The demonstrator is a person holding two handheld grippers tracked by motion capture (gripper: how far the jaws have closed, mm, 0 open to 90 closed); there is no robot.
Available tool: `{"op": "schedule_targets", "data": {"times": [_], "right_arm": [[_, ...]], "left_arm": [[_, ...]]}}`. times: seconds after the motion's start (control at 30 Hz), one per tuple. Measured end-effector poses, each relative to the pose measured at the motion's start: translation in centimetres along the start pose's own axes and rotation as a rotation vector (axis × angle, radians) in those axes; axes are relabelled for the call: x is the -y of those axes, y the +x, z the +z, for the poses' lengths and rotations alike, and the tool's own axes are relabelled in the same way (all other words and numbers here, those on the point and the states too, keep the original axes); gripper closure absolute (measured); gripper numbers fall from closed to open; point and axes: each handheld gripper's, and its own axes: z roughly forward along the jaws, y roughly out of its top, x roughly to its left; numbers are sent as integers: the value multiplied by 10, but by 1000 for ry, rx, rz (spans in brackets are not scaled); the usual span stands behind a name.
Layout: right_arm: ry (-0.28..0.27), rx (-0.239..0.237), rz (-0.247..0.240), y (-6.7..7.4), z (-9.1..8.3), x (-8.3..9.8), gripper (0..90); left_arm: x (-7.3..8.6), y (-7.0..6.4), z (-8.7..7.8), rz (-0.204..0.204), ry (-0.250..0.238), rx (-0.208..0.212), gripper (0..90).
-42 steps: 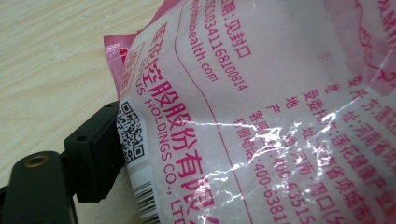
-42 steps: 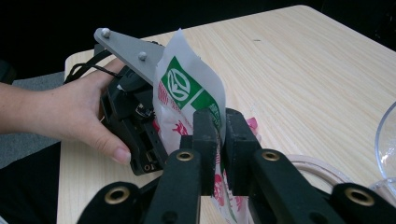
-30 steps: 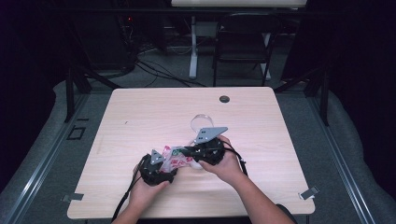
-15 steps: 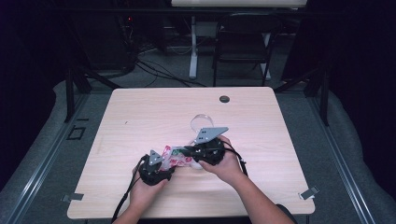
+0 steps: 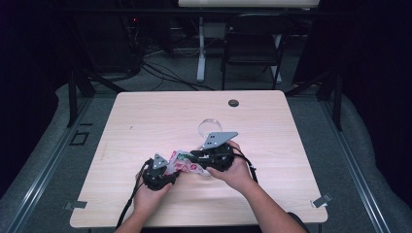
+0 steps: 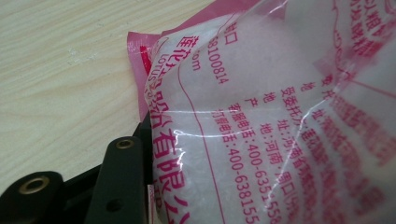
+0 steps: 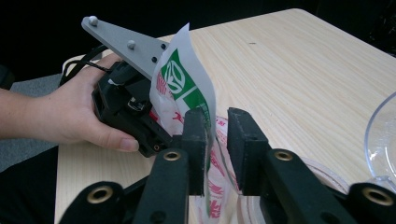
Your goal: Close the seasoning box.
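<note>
1. Left gripper (image 5: pixel 167 170), lower left of centre in the high view: it sits low at the bag (image 5: pixel 183 162)'s left end, seemingly to anchor that end on the table (image 5: pixel 145 116) while the other end is worked. Its jaws have just been closing, and in the left gripper view the bag (image 6: pixel 261 116) bulges between them. 1 black jaw lies against the film at the lower left of that frame; the other is hidden behind the bag, so I cannot tell whether the pads truly pinch it.

2. Bag, centre of the high view: a clear pouch with red print and white contents, spanning the gap between the 2 grippers, near the table's front edge. Its position suits a 2-handed pull or tear, as I judge it.

3. Right gripper (image 5: pixel 194 156), just right of centre in the high view: it comes at the bag's top edge from the side. In the right gripper view the bag (image 7: pixel 187 93)'s thin printed edge stands upright between the jaws. It touches the left jaw and a gap shows before the right one. These jaws have just been opening, so the grip looks released, not clamped.

4. Far right of the right gripper view: a clear bowl (image 7: pixel 380 140) rim stands near, likely where the contents will go.
</note>
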Motion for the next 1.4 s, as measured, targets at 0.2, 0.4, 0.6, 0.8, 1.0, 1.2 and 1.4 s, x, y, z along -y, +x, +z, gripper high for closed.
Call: {"op": "schedule_targets", "data": {"times": [0.2, 0.4, 0.6, 0.8, 1.0, 1.2, 1.4], "right_arm": [[-16, 0, 5, -2, -2, -1, 720], [-38, -12, 21, -2, -5, -2, 668], [-65, -10, 32, -3, -10, -4, 642], [-81, -6, 47, -5, -13, -4, 623], [-81, -13, 39, -3, -13, -6, 598], [-62, -11, 28, -2, -8, -4, 598], [-58, -6, 20, -1, -7, -4, 598]], "left_arm": [[-3, 4, -5, -11, -16, -17, 556], [-7, 11, -14, -23, -44, -67, 557], [-7, 17, -18, -34, -53, -107, 557], [-10, 19, -23, 9, -59, -165, 557], [-12, 21, -25, 47, -59, -219, 557], [-14, 18, -25, 91, -59, -249, 557], [-15, 13, -25, 132, -61, -261, 557]]}}
